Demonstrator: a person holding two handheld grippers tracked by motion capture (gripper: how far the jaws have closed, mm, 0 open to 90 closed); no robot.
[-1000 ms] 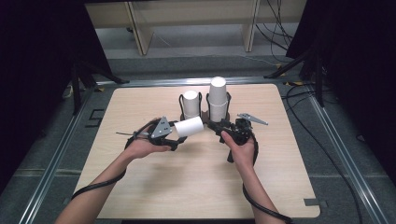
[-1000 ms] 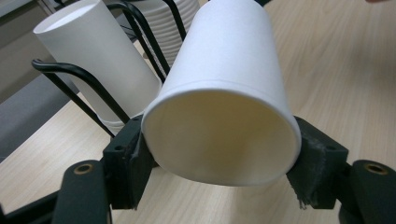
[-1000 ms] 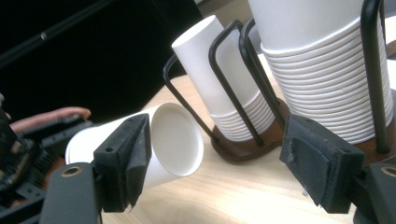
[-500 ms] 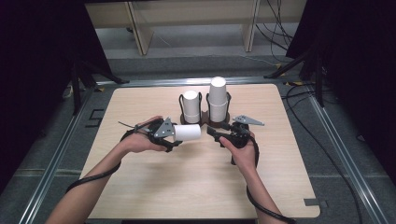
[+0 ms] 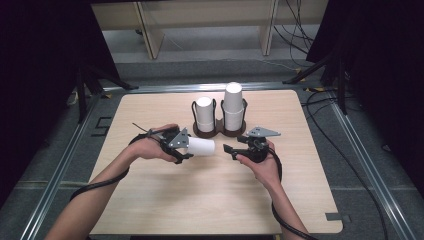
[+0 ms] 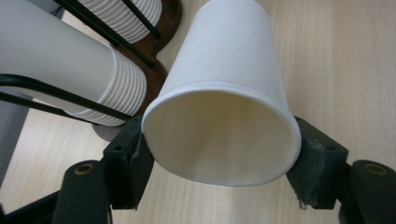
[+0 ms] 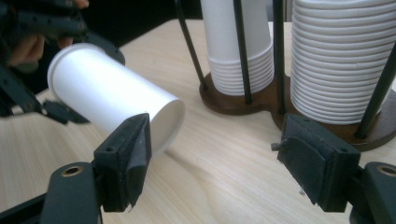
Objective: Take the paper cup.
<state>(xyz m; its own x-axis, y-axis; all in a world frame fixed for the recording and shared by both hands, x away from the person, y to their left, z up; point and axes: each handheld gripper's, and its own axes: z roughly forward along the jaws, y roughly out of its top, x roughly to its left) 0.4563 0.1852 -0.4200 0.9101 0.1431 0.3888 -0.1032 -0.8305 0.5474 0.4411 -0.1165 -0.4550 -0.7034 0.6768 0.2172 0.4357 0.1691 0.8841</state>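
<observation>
My left gripper (image 5: 186,147) is shut on the rim of a white paper cup (image 5: 201,146), which lies sideways just above the table with its base pointing right. The left gripper view looks into the cup's open mouth (image 6: 224,140), with a pad pressed on either side of it (image 6: 219,158). My right gripper (image 5: 231,150) stands open a little right of the cup's base. In the right gripper view the cup (image 7: 112,95) lies beyond the left jaw, and nothing is between the jaws (image 7: 215,158).
A dark brown cup holder (image 5: 219,132) with black wire rails stands behind both grippers. It carries a shorter stack of cups (image 5: 204,114) and a taller stack (image 5: 232,105). The wooden table (image 5: 200,200) is bare toward the near edge.
Both hands have drawn slightly toward the near edge, away from the holder. The left gripper has kept hold of the cup throughout.
</observation>
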